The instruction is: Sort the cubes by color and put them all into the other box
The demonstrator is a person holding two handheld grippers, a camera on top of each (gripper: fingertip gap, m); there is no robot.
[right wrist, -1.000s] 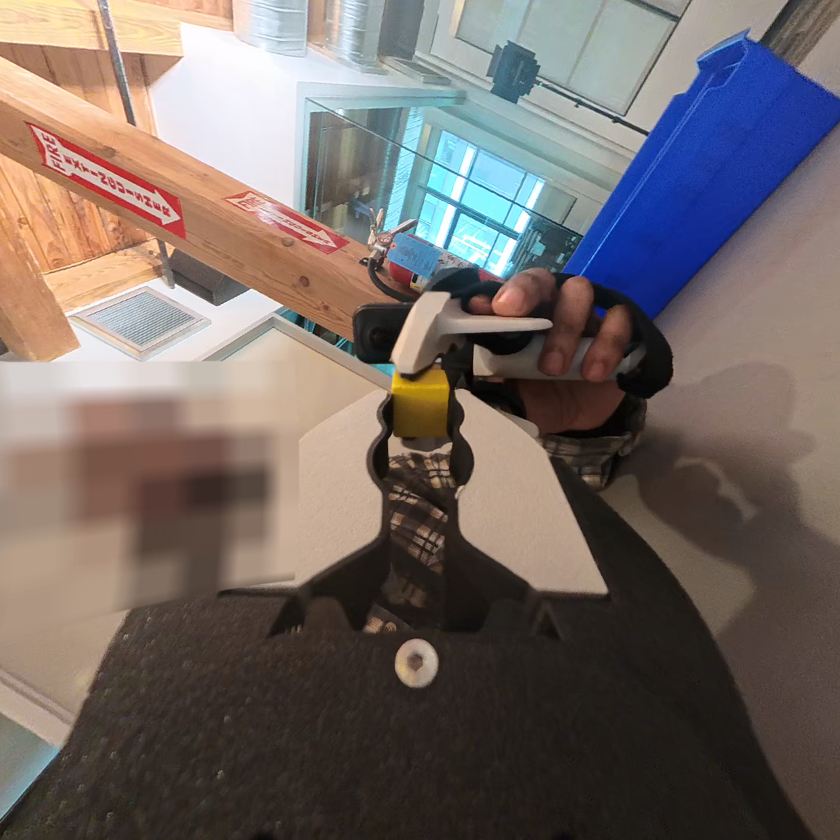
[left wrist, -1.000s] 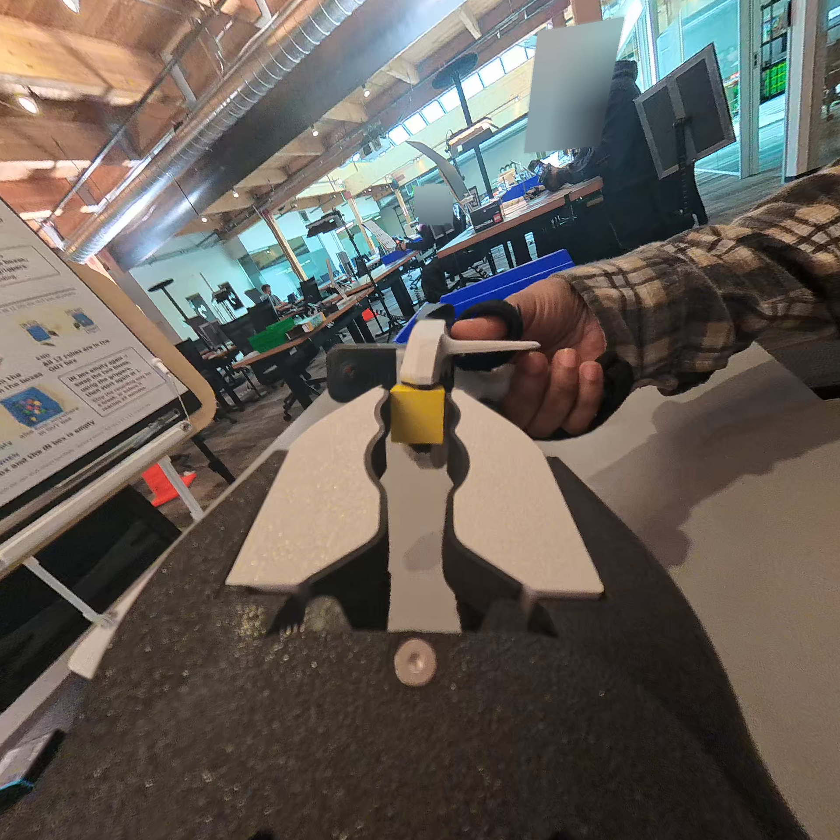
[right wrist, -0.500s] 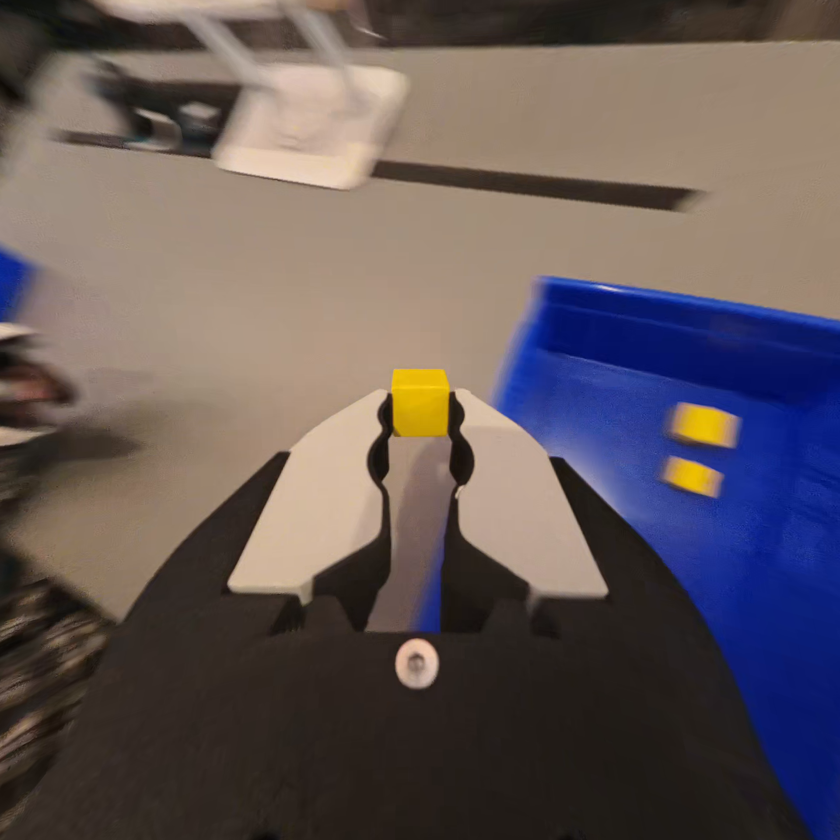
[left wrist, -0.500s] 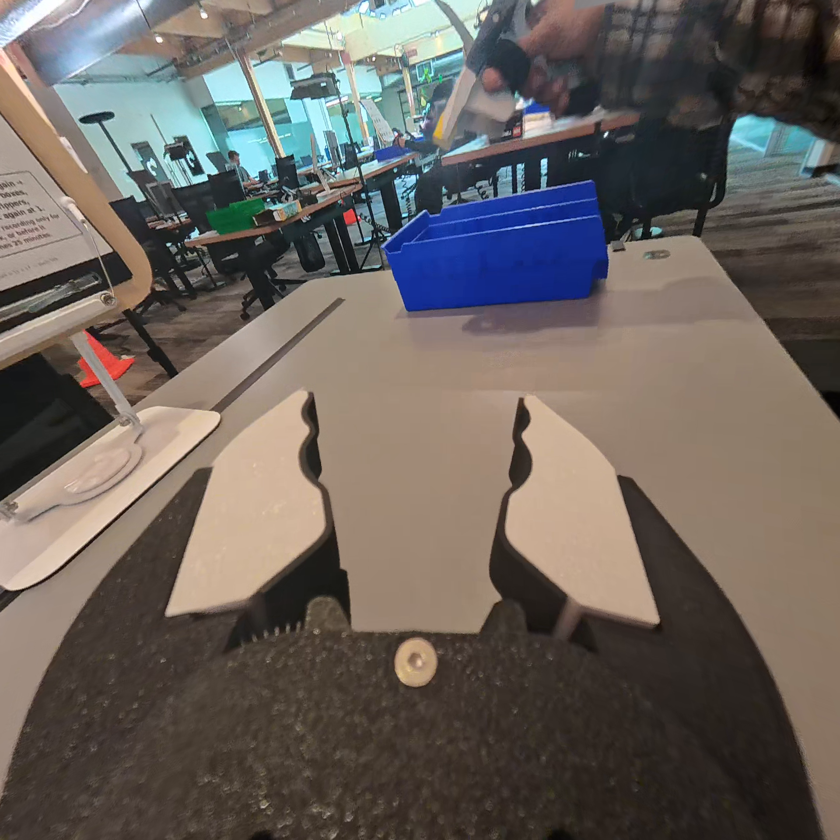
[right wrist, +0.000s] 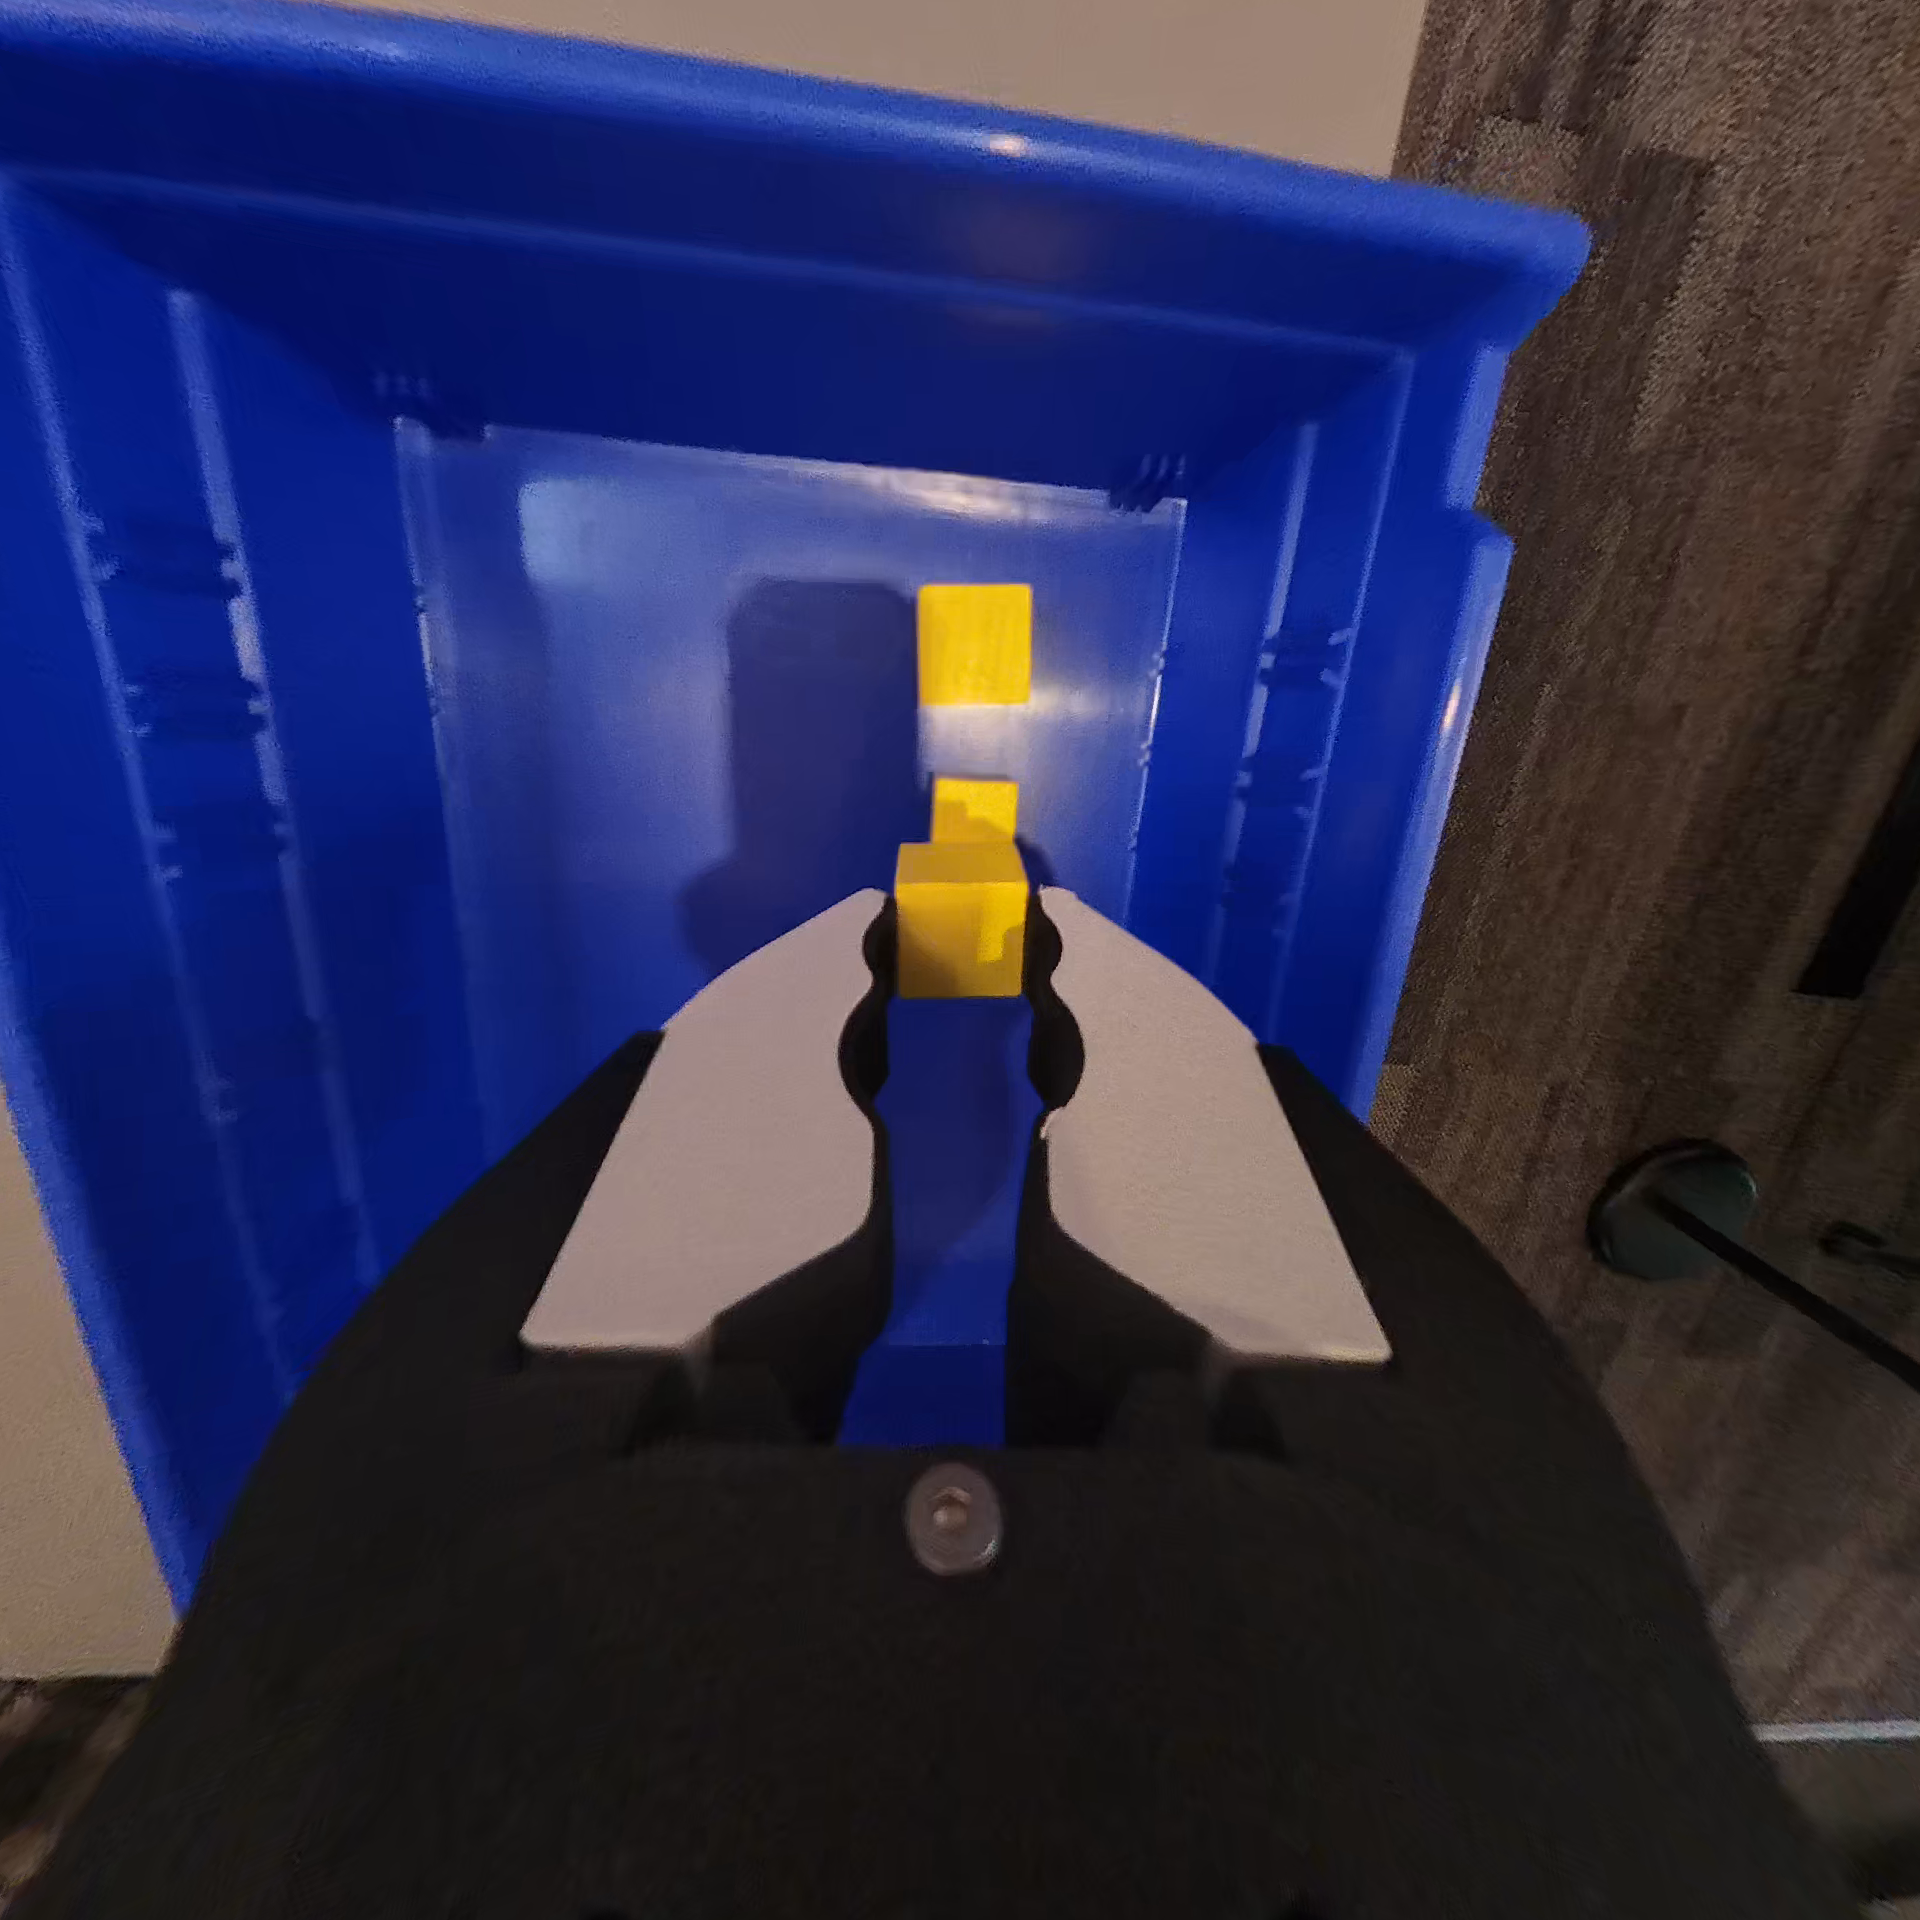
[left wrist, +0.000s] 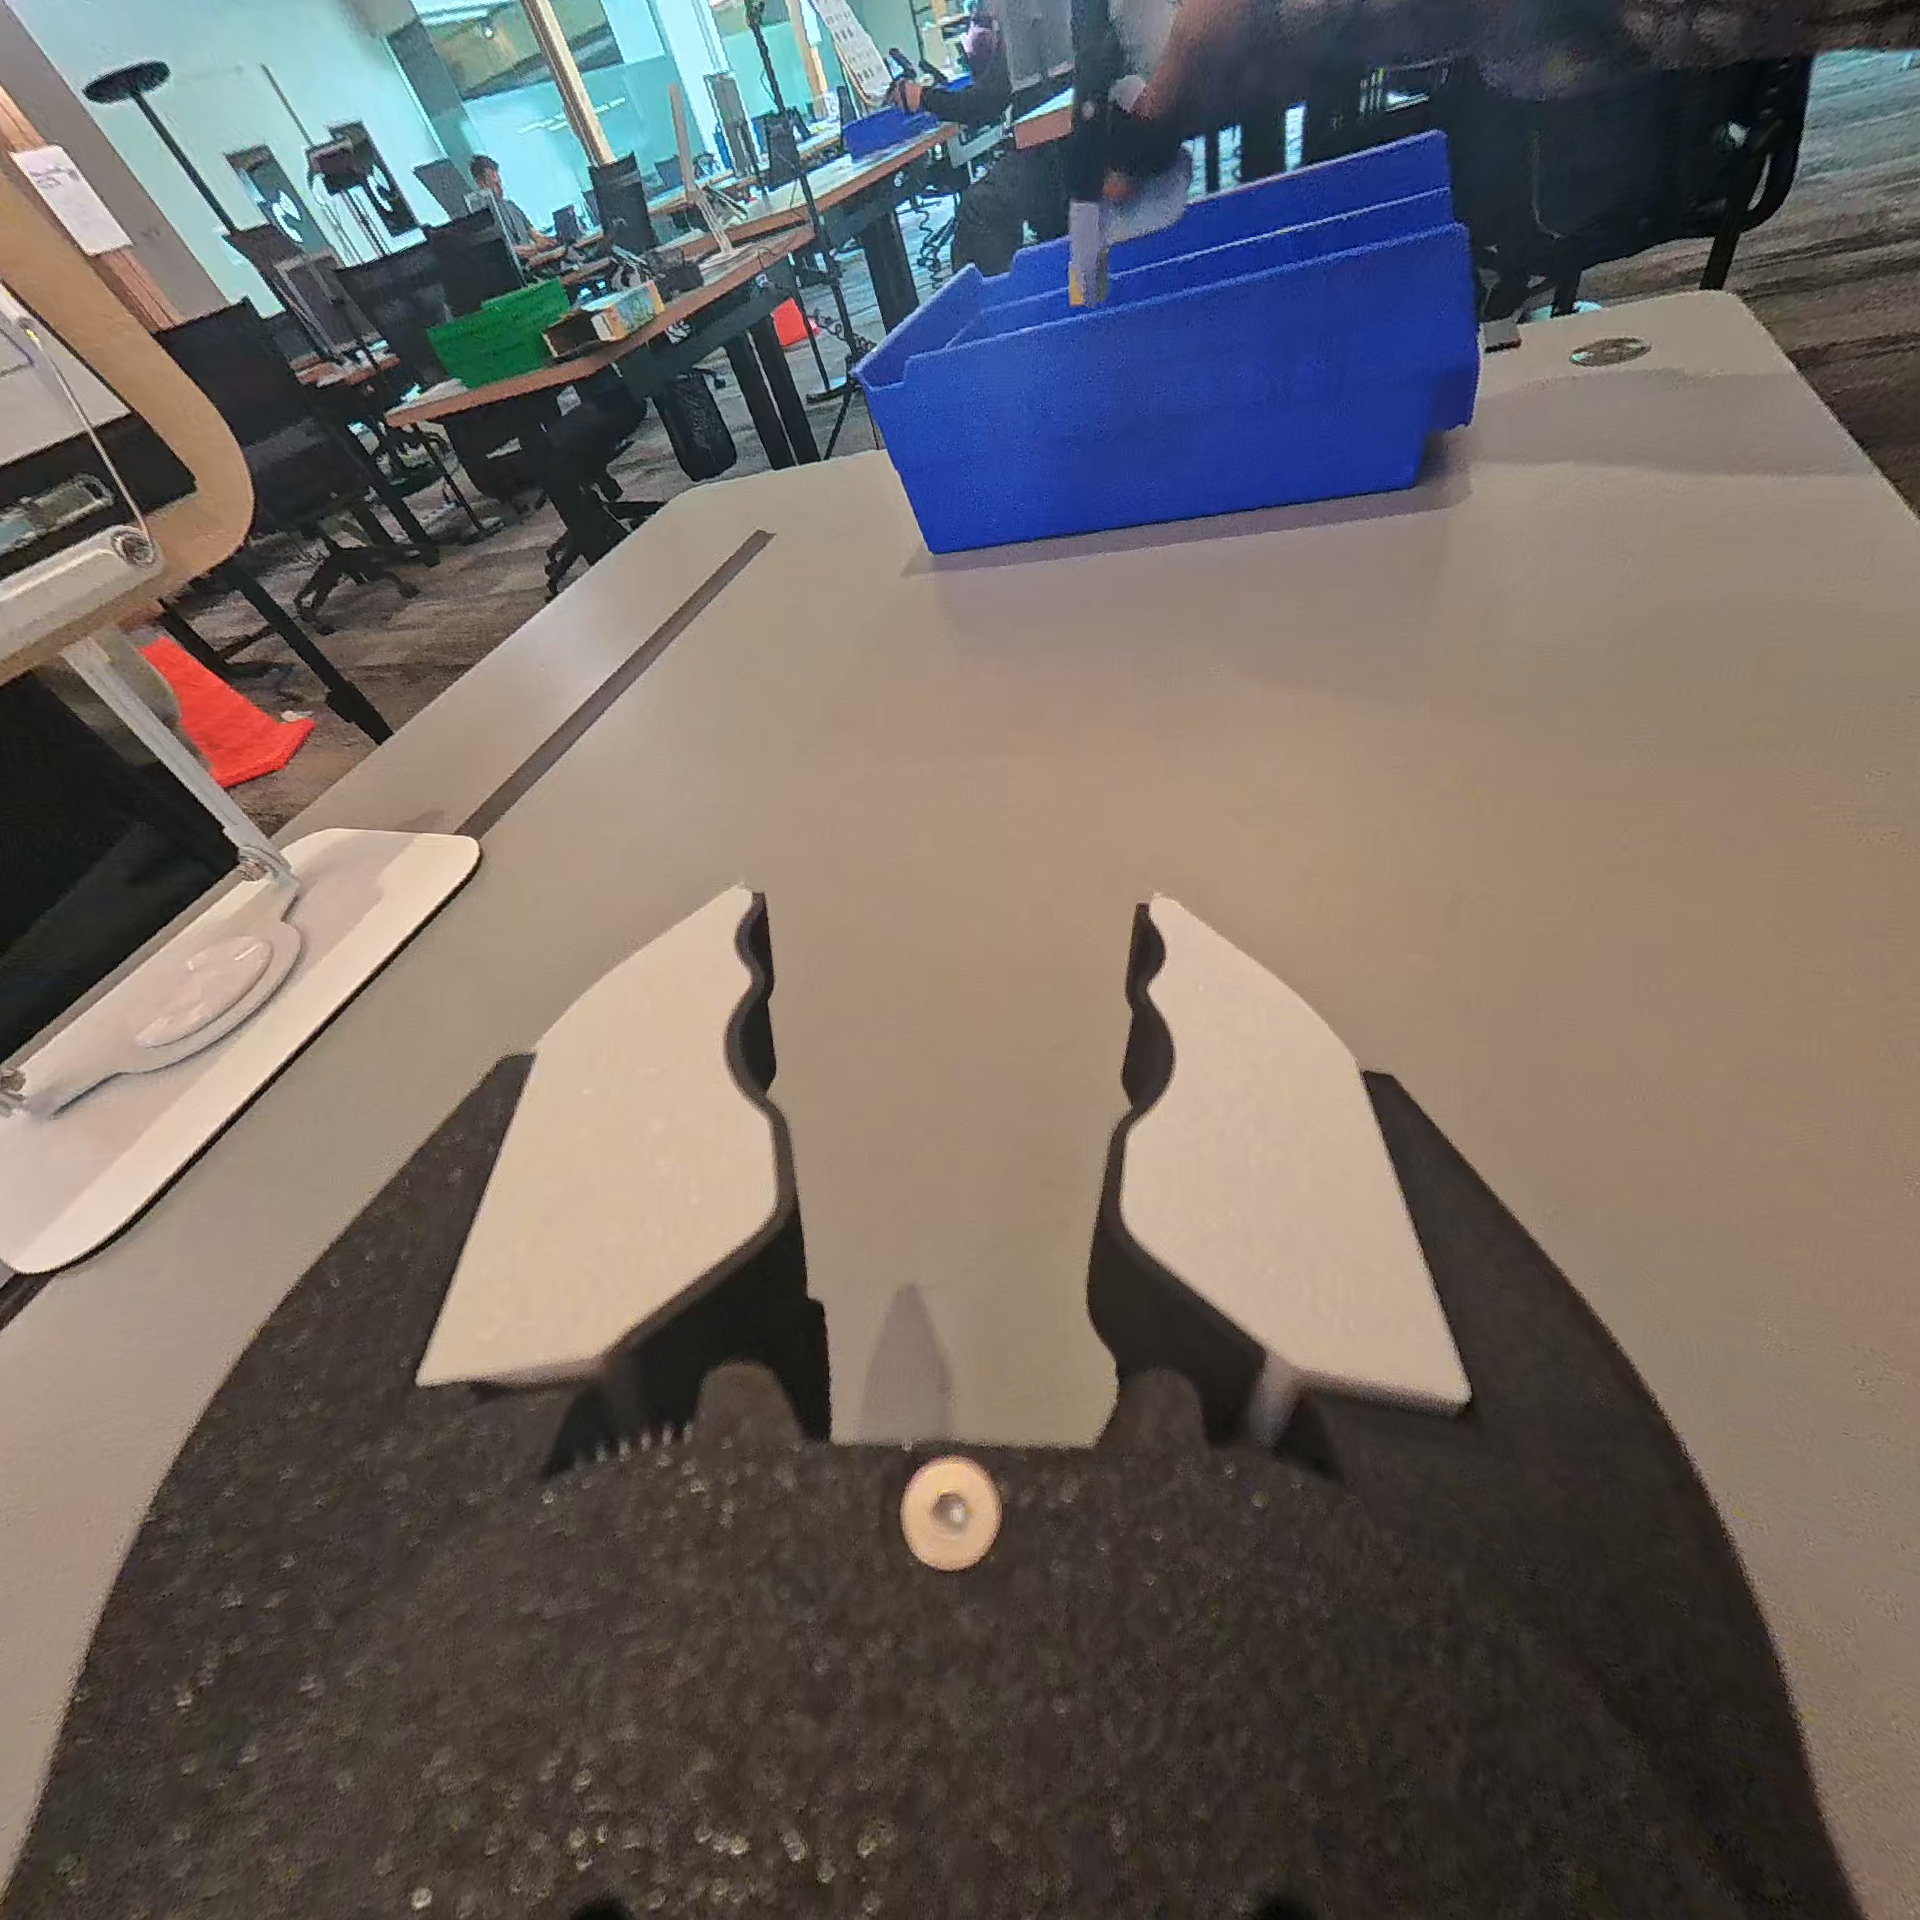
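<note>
Since half a second ago, the right gripper (right wrist: 961,925) is now sitting directly above the open blue box (right wrist: 1496,312), where before it was crossing the grey table beside the box's wall. Its fingers are clamping a yellow cube (right wrist: 956,920) at their tips, at frame centre. Two more yellow cubes are lying on the box floor just beyond: one (right wrist: 975,644) fully in view above centre, the other (right wrist: 975,812) partly hidden behind the held cube. Floor space is lying open to the left of them; ribbed walls are closing in at the left and right edges of the frame. Brown carpet (right wrist: 1662,623) is filling the right side, past the box rim.

In the left wrist view, the left gripper (left wrist: 948,997) is hovering low over the grey table (left wrist: 1351,831), its fingers standing wide apart with nothing between them. Open tabletop is stretching ahead to the blue box (left wrist: 1164,416) in the upper centre. The right gripper (left wrist: 1091,270) is showing there, dipping into the box from above. A white stand base (left wrist: 208,1018) is occupying the left edge, and a dark seam (left wrist: 623,675) is running diagonally across the table. Beyond the table's far edge, desks and chairs are crowding the upper left.
</note>
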